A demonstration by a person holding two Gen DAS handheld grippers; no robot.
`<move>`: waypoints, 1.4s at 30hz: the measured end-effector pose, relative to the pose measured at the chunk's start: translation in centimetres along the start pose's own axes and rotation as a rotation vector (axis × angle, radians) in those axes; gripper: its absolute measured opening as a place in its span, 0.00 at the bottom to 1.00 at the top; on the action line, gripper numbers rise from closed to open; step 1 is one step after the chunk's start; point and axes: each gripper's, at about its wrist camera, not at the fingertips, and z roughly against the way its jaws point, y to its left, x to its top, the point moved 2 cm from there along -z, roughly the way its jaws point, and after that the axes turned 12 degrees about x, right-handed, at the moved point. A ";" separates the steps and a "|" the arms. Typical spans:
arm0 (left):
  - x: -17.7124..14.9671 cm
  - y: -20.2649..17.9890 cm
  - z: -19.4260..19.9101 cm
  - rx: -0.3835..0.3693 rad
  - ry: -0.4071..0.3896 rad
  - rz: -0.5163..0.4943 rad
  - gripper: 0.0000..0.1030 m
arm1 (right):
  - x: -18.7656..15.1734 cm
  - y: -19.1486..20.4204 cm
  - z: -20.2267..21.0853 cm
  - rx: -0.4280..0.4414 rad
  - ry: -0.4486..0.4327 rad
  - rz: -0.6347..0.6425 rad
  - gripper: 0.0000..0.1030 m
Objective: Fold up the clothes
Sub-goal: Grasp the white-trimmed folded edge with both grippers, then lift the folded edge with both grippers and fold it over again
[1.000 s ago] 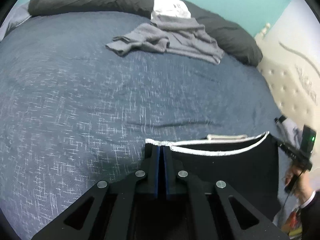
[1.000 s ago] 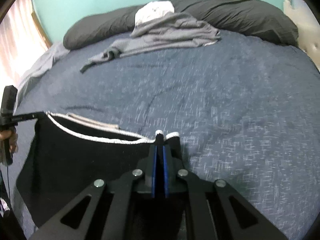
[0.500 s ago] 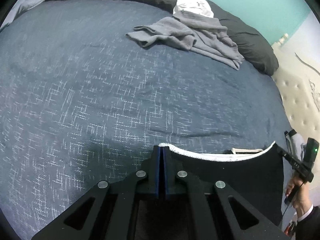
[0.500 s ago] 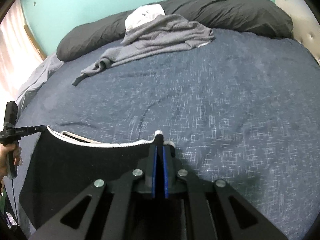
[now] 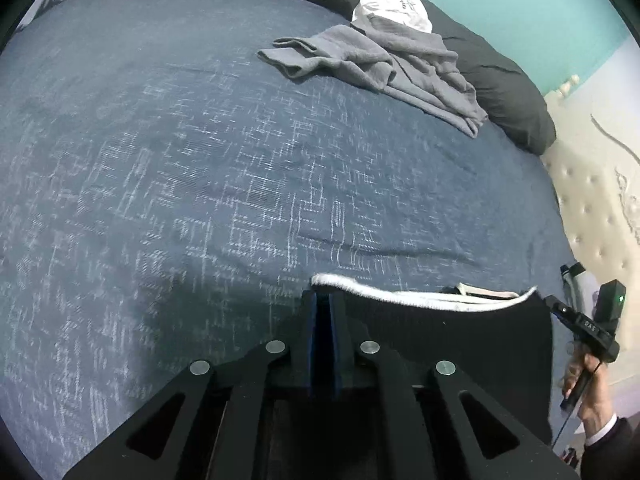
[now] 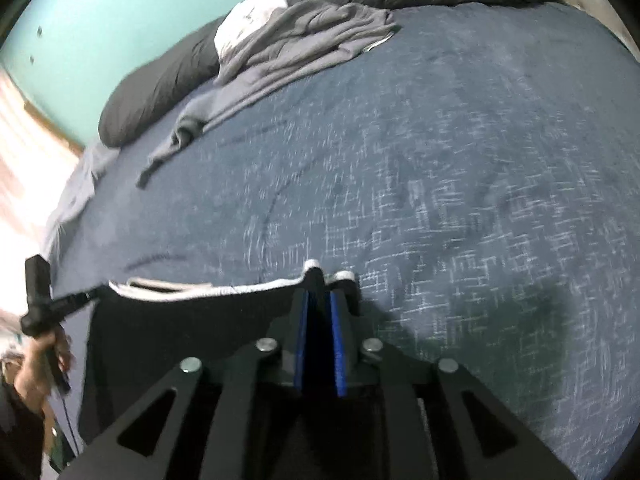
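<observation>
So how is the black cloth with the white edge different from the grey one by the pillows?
The black cloth hangs stretched between the left hand-held gripper and right hand-held gripper, whose jaws are opening; the grey cloth lies crumpled, untouched. The black one has a white band along its top; the grey one is plain. The black one is near, the grey one far. Both are over the blue bedspread.

black white-trimmed garment (image 5: pixel 460 332), navy crosshatched bedspread (image 5: pixel 240 160)

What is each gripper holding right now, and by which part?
Left gripper pinches the black garment at its white-trimmed edge; right gripper is opening at the other corner, edge between its jaws.
</observation>
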 end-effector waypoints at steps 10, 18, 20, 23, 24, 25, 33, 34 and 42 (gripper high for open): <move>-4.2 1.6 3.8 -0.035 0.021 0.042 0.12 | -2.5 -0.6 5.0 0.052 -0.042 -0.068 0.28; -6.8 1.4 2.3 -0.045 0.066 0.039 0.12 | -1.2 -1.4 3.6 0.053 -0.042 -0.154 0.28; -6.8 1.5 1.8 -0.047 0.069 0.045 0.12 | -0.8 -1.5 2.5 0.036 -0.021 -0.169 0.28; -6.7 1.3 1.3 -0.042 0.073 0.030 0.12 | -0.7 -1.8 0.8 0.001 0.024 -0.178 0.28; -6.6 1.3 1.1 -0.043 0.072 0.031 0.12 | -0.7 -1.9 0.3 -0.011 0.035 -0.177 0.28; -6.6 1.3 1.0 -0.044 0.070 0.033 0.13 | -0.8 -1.9 -0.2 -0.020 0.044 -0.173 0.28; -6.5 1.0 1.0 -0.034 0.060 0.010 0.13 | -3.0 -0.6 -1.1 -0.051 0.095 -0.065 0.28; -6.5 1.0 1.1 -0.033 0.060 0.011 0.13 | -3.1 -0.6 -0.9 -0.069 0.093 -0.050 0.29; -6.5 0.9 1.1 -0.027 0.062 0.013 0.13 | -1.8 -1.1 -0.5 -0.044 0.049 -0.052 0.28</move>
